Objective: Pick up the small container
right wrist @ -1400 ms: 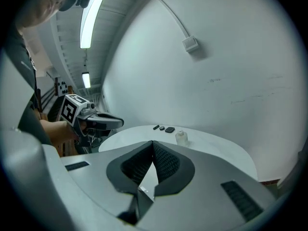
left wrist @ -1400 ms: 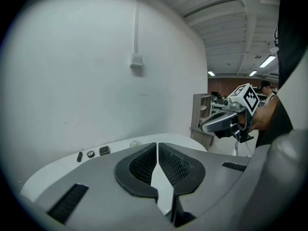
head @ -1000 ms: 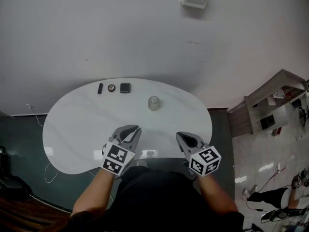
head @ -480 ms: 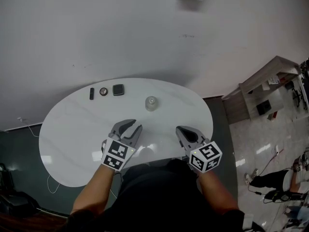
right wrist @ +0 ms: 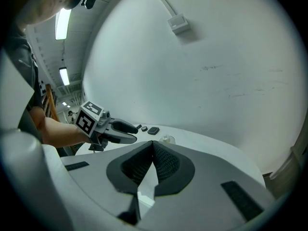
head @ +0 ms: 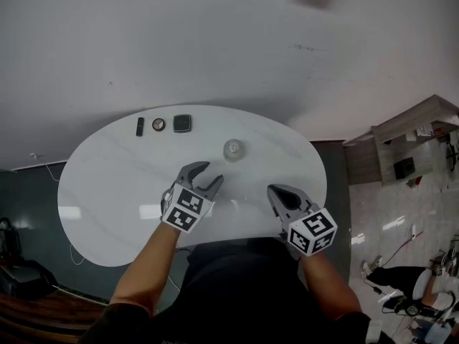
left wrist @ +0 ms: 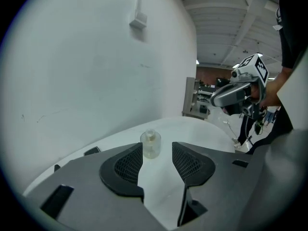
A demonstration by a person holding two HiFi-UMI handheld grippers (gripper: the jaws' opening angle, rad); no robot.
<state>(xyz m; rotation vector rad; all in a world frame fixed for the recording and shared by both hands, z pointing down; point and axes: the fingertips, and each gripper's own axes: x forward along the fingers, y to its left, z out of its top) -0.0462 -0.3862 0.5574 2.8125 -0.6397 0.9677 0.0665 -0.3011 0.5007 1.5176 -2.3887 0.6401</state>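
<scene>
My left tool [head: 206,176] was opening, holding nothing; the container [head: 232,149] stood ahead of it on the table [head: 107,192], in line with the gap. My right tool [head: 281,192] was closed and empty. If I came in crooked, a jaw could knock the container over.

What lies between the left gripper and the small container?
Only bare table, in head and left gripper views. The left gripper, jaws opening and empty, is short of the small container.
</scene>
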